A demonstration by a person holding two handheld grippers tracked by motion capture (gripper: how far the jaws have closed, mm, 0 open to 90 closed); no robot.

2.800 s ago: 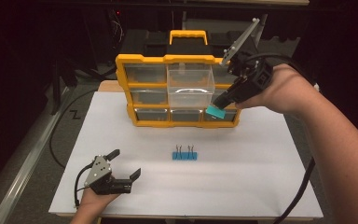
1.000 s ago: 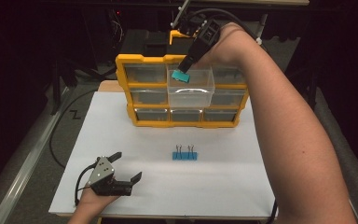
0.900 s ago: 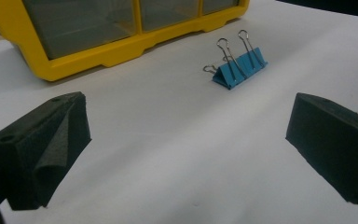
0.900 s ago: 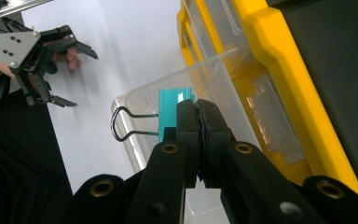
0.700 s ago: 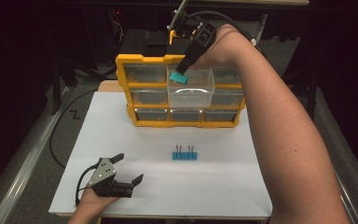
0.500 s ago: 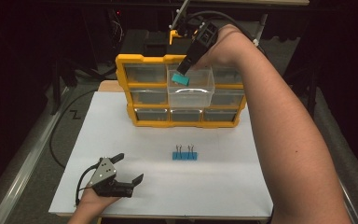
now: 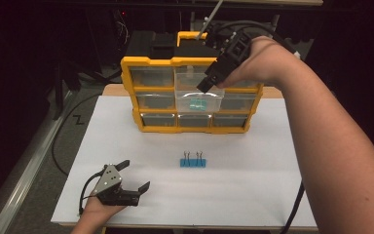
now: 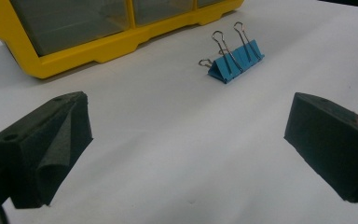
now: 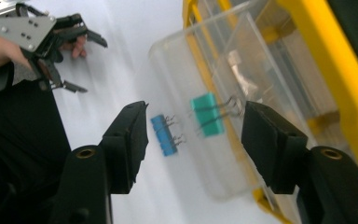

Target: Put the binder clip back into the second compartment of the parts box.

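Yellow plastic frames the drawer organiser (image 7: 190,92) that stands at the far side of the white table (image 7: 253,195), its clear drawers set in rows. The middle drawer (image 7: 199,100) is pulled out toward the near side, and a teal binder clip (image 7: 197,104) lies inside it; in the right gripper view that clip (image 9: 209,113) rests on the drawer's clear floor with its wire handles pointing toward the organiser.

The right gripper (image 7: 208,84) hangs just above the open drawer, held by the right hand (image 7: 258,61), whose forearm reaches in from the near right. Its jaws stand well apart and hold nothing; in its own view the right gripper (image 9: 193,135) has the teal clip showing in the gap between the two black jaws, below them and not touched by either.

A blue binder clip (image 7: 193,161) sits on the bare table nearer the person, about midway across and well apart from the organiser, its wire handles upright. In the left gripper view this clip (image 8: 235,63) lies near the organiser's yellow base.

The left gripper (image 7: 135,176) rests low at the near left of the table, held by the left hand (image 7: 97,212). Its jaws are spread wide and empty, with white table between them.
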